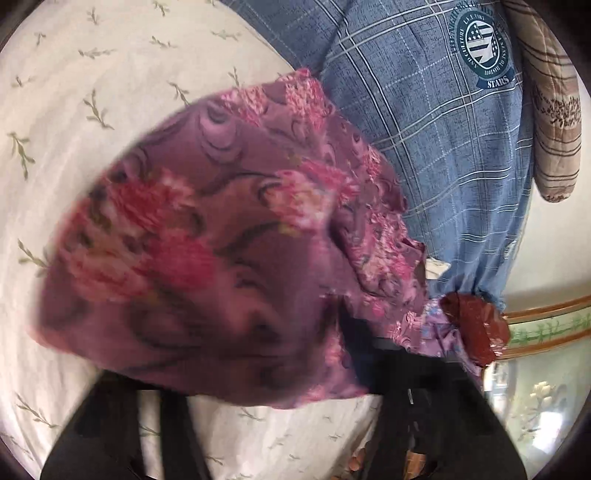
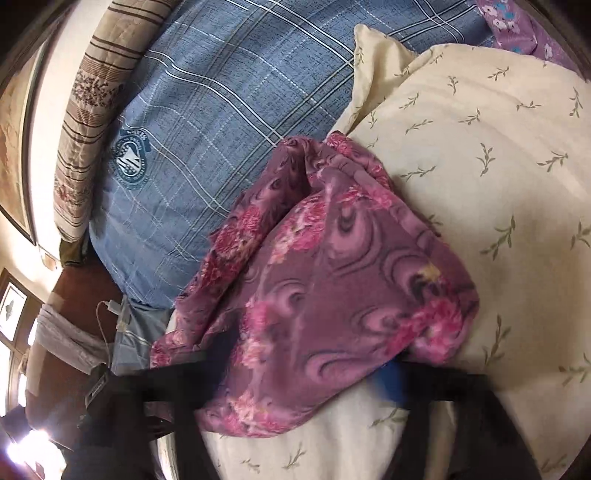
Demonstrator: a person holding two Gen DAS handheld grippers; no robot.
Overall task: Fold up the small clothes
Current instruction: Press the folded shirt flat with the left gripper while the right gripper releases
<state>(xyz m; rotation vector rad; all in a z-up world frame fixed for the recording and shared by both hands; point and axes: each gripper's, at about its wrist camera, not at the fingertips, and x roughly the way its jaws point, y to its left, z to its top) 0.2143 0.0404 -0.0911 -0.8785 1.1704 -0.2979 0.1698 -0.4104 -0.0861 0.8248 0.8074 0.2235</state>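
Note:
A purple garment with pink flowers (image 1: 207,240) hangs bunched in front of the left wrist camera, above a cream sheet with green sprigs (image 1: 92,74). It covers my left gripper (image 1: 332,343), whose black fingers sit under the cloth; the jaws seem to be closed on its edge. In the right wrist view the same garment (image 2: 325,280) drapes over my right gripper (image 2: 310,369), its black fingers (image 2: 177,384) spread wide beneath the cloth. A blue piece (image 2: 391,380) shows by the right finger.
A blue plaid pillow with a round crest (image 1: 443,129) lies beyond the garment, also in the right wrist view (image 2: 207,122). A brown striped quilt (image 1: 554,122) lies at the bed's edge. A charger cable (image 2: 110,310) and floor lie left. A purple floral cloth (image 2: 517,26) lies far back.

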